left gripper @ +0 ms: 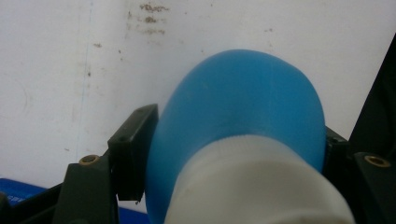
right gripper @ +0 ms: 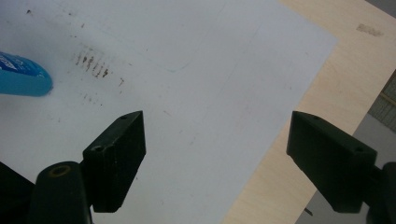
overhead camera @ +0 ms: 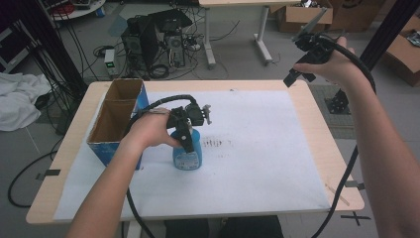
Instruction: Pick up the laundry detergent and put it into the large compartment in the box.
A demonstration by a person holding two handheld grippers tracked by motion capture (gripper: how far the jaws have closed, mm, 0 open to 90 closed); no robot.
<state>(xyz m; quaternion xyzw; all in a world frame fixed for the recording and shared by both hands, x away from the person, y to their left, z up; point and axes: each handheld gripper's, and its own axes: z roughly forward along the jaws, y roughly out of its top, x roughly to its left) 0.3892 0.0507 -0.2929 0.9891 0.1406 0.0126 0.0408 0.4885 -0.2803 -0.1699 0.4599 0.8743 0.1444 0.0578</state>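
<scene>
one blue bottle (overhead camera: 187, 151) with a white cap (left gripper: 261, 186), standing upright on the white sheet (overhead camera: 257, 163), long axis vertical, cap end up, just right of the open cardboard box (overhead camera: 116, 119). your left gripper (overhead camera: 187, 133) comes down over it, pads pinching the bottle's upper body from both sides. farther off, your right gripper (overhead camera: 306, 52) is held high past the table's (overhead camera: 322, 144) far right corner, fingers (right gripper: 116, 154) spread wide, nothing between them.

Blue bottle (overhead camera: 187, 153) with white cap stands upright on white sheet beside box.
</scene>
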